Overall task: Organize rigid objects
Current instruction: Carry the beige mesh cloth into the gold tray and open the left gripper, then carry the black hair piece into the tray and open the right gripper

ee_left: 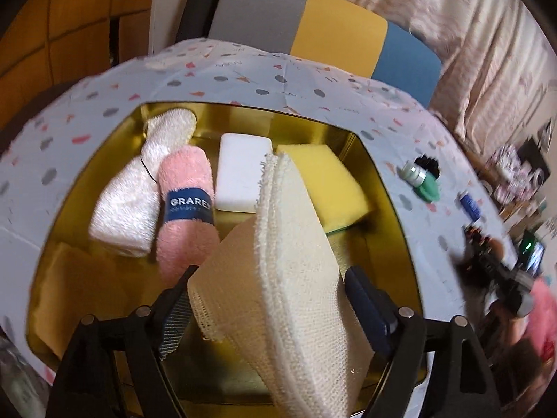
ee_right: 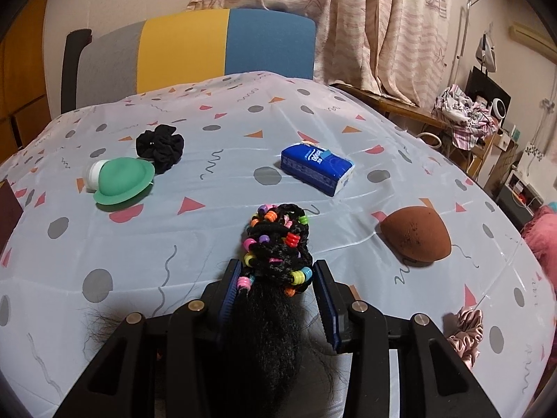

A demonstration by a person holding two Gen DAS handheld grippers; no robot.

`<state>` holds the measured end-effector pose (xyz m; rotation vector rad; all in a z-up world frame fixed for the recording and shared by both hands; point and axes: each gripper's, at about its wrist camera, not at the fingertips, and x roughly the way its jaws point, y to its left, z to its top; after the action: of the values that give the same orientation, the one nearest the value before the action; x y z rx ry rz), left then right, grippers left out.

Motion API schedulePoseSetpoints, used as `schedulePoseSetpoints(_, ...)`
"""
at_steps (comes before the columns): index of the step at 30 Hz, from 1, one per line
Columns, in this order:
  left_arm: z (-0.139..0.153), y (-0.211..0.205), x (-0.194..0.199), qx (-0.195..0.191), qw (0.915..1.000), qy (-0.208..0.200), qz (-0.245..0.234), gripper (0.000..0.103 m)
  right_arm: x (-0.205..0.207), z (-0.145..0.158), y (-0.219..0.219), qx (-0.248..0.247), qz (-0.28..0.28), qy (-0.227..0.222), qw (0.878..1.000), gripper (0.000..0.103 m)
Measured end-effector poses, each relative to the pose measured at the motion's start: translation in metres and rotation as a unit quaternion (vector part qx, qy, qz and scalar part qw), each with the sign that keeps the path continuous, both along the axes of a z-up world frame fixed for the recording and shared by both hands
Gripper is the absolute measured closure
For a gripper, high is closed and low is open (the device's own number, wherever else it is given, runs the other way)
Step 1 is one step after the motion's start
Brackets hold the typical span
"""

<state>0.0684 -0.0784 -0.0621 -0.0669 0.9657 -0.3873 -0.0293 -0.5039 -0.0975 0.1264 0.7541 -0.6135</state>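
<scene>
In the left wrist view an open gold tin [ee_left: 101, 167] holds a white rolled towel [ee_left: 128, 205], a pink rolled towel [ee_left: 186, 209] with a blue label, a white block [ee_left: 240, 170] and a yellow sponge [ee_left: 330, 181]. A folded cream mesh cloth [ee_left: 296, 278] lies tilted in the tin between the fingers of my left gripper [ee_left: 271, 271], whose jaws stand wide and open. In the right wrist view my right gripper [ee_right: 277, 263] is shut on a black braided hairpiece [ee_right: 275, 244] with coloured beads, just above the patterned tablecloth [ee_right: 209, 230].
On the tablecloth lie a green hat-shaped piece [ee_right: 120, 181] over a small white bottle, a black scrunchie [ee_right: 160, 146], a blue tissue pack [ee_right: 316, 167], a brown makeup sponge [ee_right: 416, 237] and a pink scrunchie [ee_right: 466, 334]. A grey, yellow and blue chair back [ee_right: 195, 45] stands behind the table.
</scene>
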Motion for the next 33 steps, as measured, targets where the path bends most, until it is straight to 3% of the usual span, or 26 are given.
schedulePoseSetpoints(3,0.005,0.004,-0.006,0.003,0.9997,-0.021,-0.008,0.016,-0.002,0.002,0.001,-0.004,0.001,-0.006,1.0,0.061)
schedulePoseSetpoints(7,0.012,0.01,-0.01,0.017,0.9989,-0.043,-0.006,0.003,-0.004,0.006,0.004,-0.009,0.006,-0.015,1.0,0.061)
schedulePoseSetpoints(10,0.017,0.013,-0.013,0.035,0.9975,-0.06,-0.009,0.003,-0.006,0.006,0.005,0.001,0.017,-0.018,1.0,0.07)
schedulePoseSetpoints(16,0.028,0.026,-0.016,-0.009,0.9984,-0.055,-0.008,0.003,-0.007,0.006,0.002,0.02,0.021,-0.017,0.999,0.073)
schedulePoseSetpoints(19,0.032,0.033,-0.021,-0.036,0.998,-0.051,-0.005,0.003,-0.007,0.006,0.001,0.026,0.018,-0.012,0.999,0.06)
schedulePoseSetpoints(20,0.033,0.035,-0.024,-0.043,0.9977,-0.052,-0.004,0.003,-0.005,0.005,-0.001,0.027,0.014,-0.006,1.0,0.047)
schedulePoseSetpoints(23,0.034,0.041,-0.03,-0.058,0.9968,-0.055,0.001,0.003,0.003,-0.003,-0.006,0.042,0.012,0.022,0.999,0.045)
schedulePoseSetpoints(25,0.035,0.045,-0.034,-0.066,0.9962,-0.057,0.005,0.004,0.007,-0.009,-0.009,0.055,0.016,0.038,0.998,0.05)
schedulePoseSetpoints(27,0.036,0.05,-0.037,-0.071,0.9956,-0.06,0.012,0.004,0.006,-0.008,-0.009,0.057,0.019,0.034,0.998,0.065)
schedulePoseSetpoints(30,0.034,0.056,-0.039,-0.079,0.995,-0.058,0.019,0.004,0.004,-0.006,-0.004,0.054,0.023,0.033,0.998,0.068)
schedulePoseSetpoints(33,0.029,0.062,-0.04,-0.116,0.9924,-0.04,0.012,0.005,-0.001,-0.001,0.006,0.061,0.037,0.023,0.997,0.07)
